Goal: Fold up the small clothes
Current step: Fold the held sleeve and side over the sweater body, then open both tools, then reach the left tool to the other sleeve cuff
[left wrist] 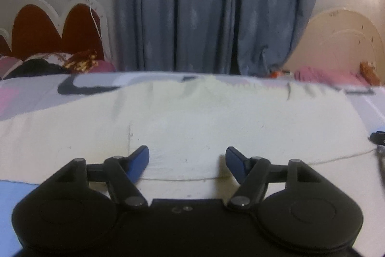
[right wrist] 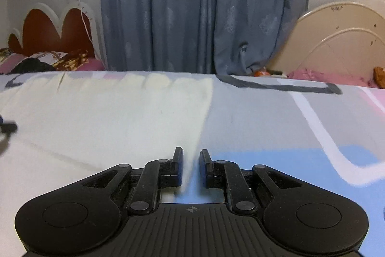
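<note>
A pale cream cloth (left wrist: 192, 117) lies spread flat on the patterned bed sheet (left wrist: 28, 93). My left gripper (left wrist: 187, 151) hovers low over the cloth's near part, jaws wide apart with nothing between them. In the right wrist view the cream cloth (right wrist: 108, 107) fills the left half, and its right edge runs down between the fingers of my right gripper (right wrist: 191, 151). Those jaws stand a narrow gap apart, and the pads do not press the cloth. A dark part of the right gripper (left wrist: 379, 137) shows at the left view's right edge.
The grey, pink and blue bed sheet (right wrist: 264, 117) stretches to the right of the cloth. Blue-grey curtains (left wrist: 204, 11) hang behind the bed. A red scalloped headboard (left wrist: 55, 30) with piled bedding is at far left, and a cream headboard (right wrist: 336, 40) at far right.
</note>
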Available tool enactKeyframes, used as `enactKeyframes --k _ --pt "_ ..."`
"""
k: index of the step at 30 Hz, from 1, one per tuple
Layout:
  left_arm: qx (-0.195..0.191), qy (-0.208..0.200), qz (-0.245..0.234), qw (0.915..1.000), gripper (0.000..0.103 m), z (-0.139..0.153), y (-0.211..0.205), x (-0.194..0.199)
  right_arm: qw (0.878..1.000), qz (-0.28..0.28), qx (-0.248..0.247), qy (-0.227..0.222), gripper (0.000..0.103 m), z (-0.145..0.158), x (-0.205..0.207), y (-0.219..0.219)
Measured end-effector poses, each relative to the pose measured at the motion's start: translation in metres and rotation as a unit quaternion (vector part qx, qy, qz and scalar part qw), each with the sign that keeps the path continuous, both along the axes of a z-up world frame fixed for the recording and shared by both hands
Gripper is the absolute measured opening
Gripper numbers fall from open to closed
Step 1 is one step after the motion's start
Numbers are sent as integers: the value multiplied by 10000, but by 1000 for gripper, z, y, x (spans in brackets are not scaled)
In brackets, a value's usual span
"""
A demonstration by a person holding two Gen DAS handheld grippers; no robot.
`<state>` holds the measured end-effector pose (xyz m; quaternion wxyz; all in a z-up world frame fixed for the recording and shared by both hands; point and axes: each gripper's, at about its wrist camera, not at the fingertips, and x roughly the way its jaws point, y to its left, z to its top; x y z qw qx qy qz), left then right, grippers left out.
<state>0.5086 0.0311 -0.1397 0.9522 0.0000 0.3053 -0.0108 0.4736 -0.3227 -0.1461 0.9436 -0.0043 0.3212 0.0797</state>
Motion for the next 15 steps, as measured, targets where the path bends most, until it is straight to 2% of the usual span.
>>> enactKeyframes --k 2,4,5,7,11,15 --pt "50 203 40 9998 73 -7 -3 6 9993 -108 224 -281 12 12 -11 0" --pt "188 173 9 9997 76 -13 -8 9 9987 61 431 -264 12 13 -13 8" --pt "209 191 19 9996 76 -11 -9 10 9995 132 285 32 12 3 -6 16" --pt "57 190 40 9998 74 -4 -3 4 9999 102 10 100 12 -3 -5 26" --pt "-111 39 319 9994 73 2 28 -23 9994 36 274 -183 12 18 -23 29" --pt "-285 97 843 9960 71 0 74 -49 9991 116 395 -87 12 16 -31 40"
